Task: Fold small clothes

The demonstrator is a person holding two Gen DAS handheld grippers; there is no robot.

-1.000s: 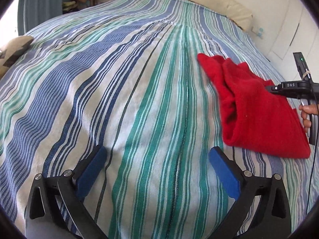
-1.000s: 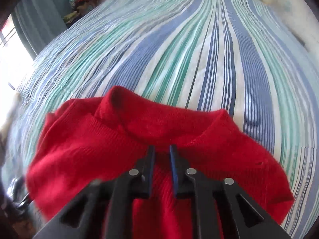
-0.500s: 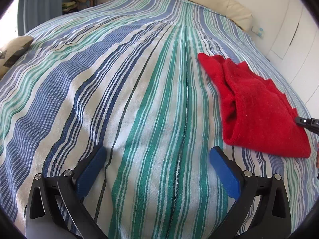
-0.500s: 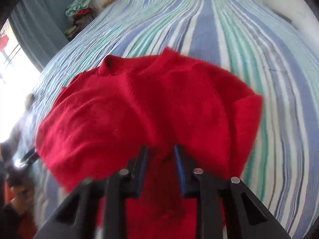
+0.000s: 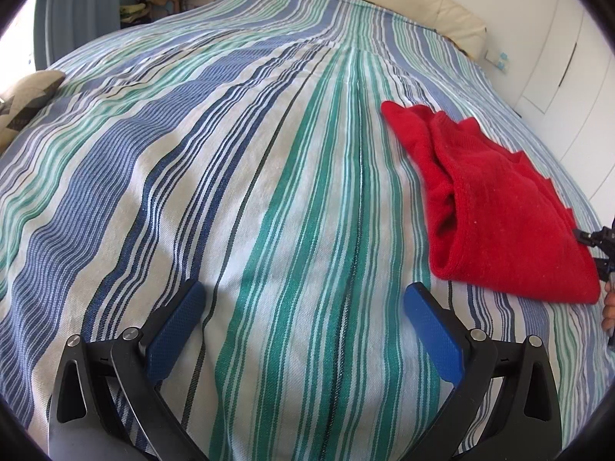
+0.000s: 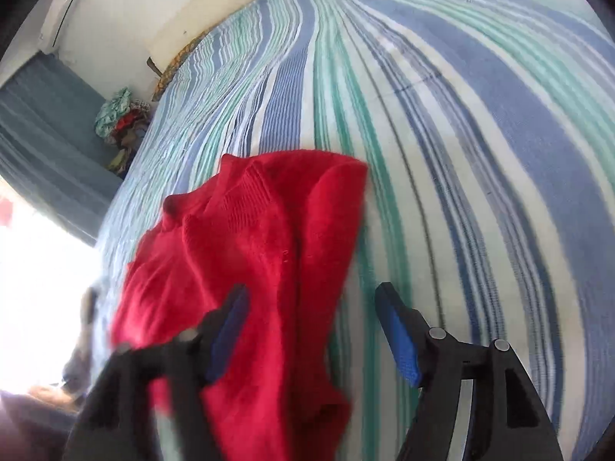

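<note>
Release is occurring: right tool (image 6: 311,330), clamped on the red sweater (image 6: 250,269) a second ago, is now gaping empty above it. Left tool (image 5: 303,330) is idling wide open, sweater lying folded on bed (image 5: 230,192) to its right.

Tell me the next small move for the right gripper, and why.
Probably back the right gripper away: its jaws stand open, gripping nothing, and the red sweater lies folded on the striped bedspread. The left gripper is open over bare bedspread.

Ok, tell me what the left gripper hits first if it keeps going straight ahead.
Only the blue-and-green striped bedspread. The open left gripper points along bare fabric; the folded red knit sweater lies off to its right, though depth is unclear.
</note>
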